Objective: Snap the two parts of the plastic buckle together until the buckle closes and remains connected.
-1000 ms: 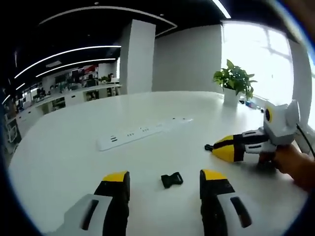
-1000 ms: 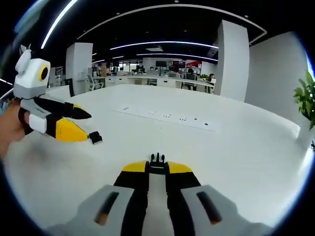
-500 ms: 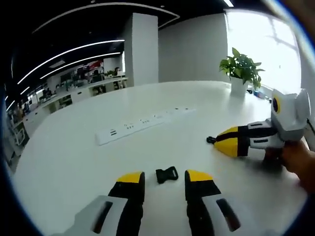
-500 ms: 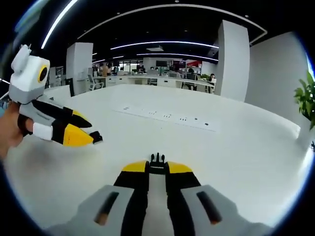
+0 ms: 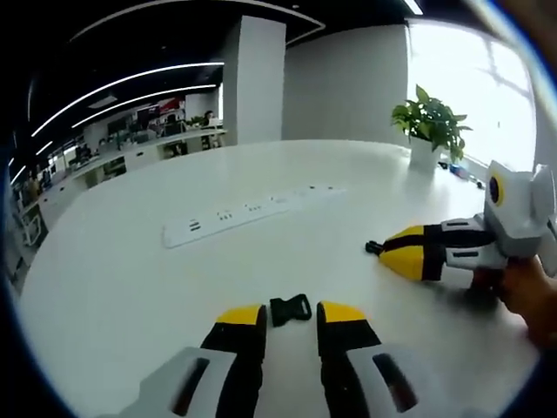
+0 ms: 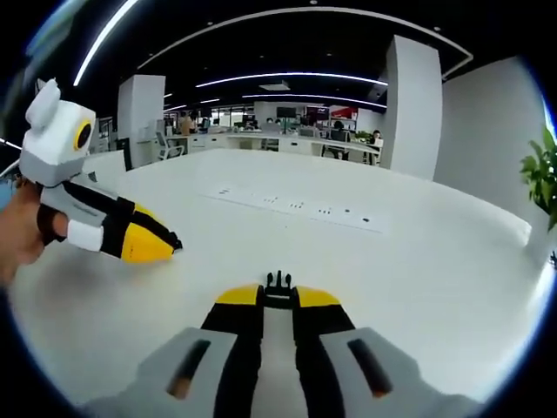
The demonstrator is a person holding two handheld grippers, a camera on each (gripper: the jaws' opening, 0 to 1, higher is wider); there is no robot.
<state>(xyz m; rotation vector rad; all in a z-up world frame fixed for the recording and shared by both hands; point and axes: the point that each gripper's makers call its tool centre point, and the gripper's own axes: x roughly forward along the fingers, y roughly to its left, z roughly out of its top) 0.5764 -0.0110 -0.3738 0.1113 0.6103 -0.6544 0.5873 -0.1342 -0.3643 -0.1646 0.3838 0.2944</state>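
Note:
On the white table [image 5: 113, 287] lies a black buckle socket half [image 5: 291, 308], right between the yellow fingertips of my left gripper [image 5: 291, 314], whose jaws have come in against its sides. In the right gripper view my right gripper [image 6: 278, 297] is shut on the black pronged buckle half [image 6: 278, 280], which sticks out past its tips. That gripper [image 5: 389, 253] also comes in from the right of the left gripper view, low over the table, the pronged half [image 5: 372, 248] at its tip. My left gripper [image 6: 165, 245] shows at the left of the right gripper view.
A long white power strip [image 5: 244, 218] lies across the table beyond the buckle, and it also shows as the power strip [image 6: 296, 207] in the right gripper view. A potted plant [image 5: 431, 131] stands at the far right edge. A person's hand [image 5: 533, 294] holds the right gripper.
My left gripper's jaws have narrowed steadily around the socket half and moved closer to it. The right gripper, holding the pronged half, has stayed put.

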